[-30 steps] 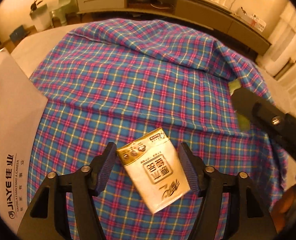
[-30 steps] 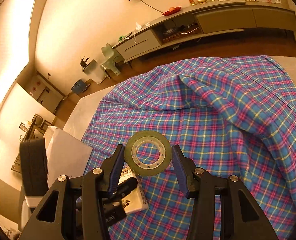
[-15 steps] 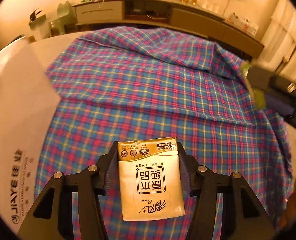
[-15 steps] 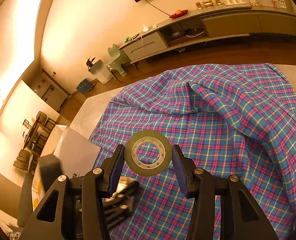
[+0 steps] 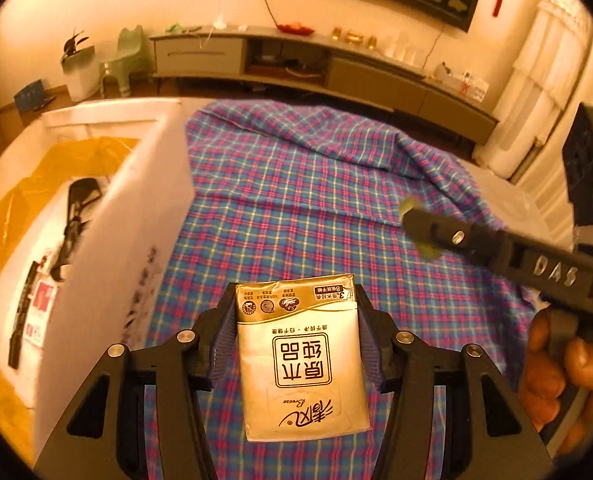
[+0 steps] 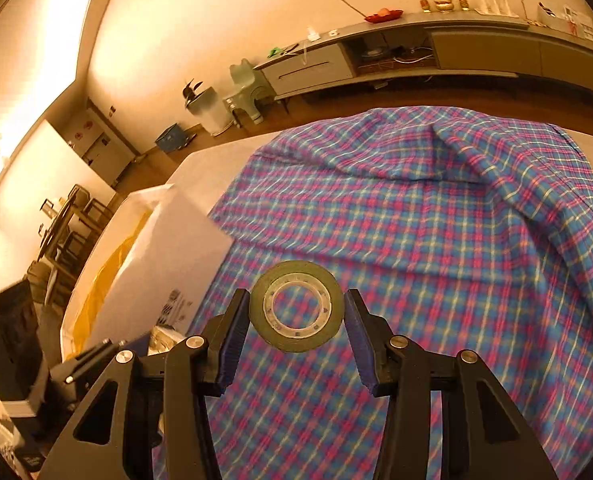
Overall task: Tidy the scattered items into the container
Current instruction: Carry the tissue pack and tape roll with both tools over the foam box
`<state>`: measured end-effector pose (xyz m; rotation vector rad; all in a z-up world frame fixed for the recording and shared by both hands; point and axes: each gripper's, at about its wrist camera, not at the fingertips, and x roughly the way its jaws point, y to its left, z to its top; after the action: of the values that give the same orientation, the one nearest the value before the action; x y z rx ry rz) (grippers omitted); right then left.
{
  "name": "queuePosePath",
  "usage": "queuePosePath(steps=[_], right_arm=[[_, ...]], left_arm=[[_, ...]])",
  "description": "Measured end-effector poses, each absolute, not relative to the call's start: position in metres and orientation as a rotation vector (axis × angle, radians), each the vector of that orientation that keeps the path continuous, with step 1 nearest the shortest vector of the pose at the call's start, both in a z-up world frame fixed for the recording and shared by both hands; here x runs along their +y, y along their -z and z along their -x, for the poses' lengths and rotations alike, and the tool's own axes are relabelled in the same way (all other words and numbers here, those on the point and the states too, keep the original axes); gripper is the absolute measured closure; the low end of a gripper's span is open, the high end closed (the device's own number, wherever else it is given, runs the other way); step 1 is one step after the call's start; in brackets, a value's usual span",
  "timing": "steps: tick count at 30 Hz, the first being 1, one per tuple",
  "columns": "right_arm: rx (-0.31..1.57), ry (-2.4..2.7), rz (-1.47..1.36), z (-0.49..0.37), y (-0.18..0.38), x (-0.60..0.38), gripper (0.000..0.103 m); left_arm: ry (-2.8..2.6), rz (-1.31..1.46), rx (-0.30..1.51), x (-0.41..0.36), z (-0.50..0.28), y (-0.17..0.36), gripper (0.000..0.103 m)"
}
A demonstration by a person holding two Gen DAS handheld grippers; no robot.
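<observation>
My left gripper (image 5: pixel 294 298) is shut on a gold-and-white tissue pack (image 5: pixel 300 360), lifted off the plaid cloth (image 5: pixel 296 184). Just to its left stands the open white box (image 5: pixel 108 240) with a yellow liner. My right gripper (image 6: pixel 296 308) is shut on a green tape roll (image 6: pixel 296 271), held flat above the cloth (image 6: pixel 436 220). In the right wrist view the box (image 6: pixel 168 256) is at the left and the left gripper (image 6: pixel 92 356) with the pack (image 6: pixel 164 338) shows low left. In the left wrist view the right gripper (image 5: pixel 416 222) reaches in from the right.
Inside the box lie a dark long object (image 5: pixel 76 208) and a flat white packet with a red label (image 5: pixel 40 304). A person's hand (image 5: pixel 556 372) holds the right gripper's handle. A long low cabinet (image 5: pixel 296 64) runs along the far wall; the cloth is bunched at the back right.
The left gripper closed on the tissue pack, lifted it and swung left, so the box's open top came into view. The right gripper, still on the tape, also moved toward the box.
</observation>
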<state>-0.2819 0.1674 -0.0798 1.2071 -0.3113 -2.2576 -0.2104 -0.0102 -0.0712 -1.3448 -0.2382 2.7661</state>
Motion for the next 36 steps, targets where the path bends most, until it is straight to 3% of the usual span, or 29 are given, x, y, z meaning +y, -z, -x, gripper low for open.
queuePosePath(steps=[16,36], right_arm=[[-0.312,2.276,-1.014,0.168,0.016,0.118,0.054],[-0.208,2.335,-1.026,0.087,0.035,0.079,0.054]], left_arm=[[-2.825,1.179,-0.262,-0.069,0.124,0.018,0.047],[-2.788,1.089,-0.476,-0.149,0.063,0.012,0.047]])
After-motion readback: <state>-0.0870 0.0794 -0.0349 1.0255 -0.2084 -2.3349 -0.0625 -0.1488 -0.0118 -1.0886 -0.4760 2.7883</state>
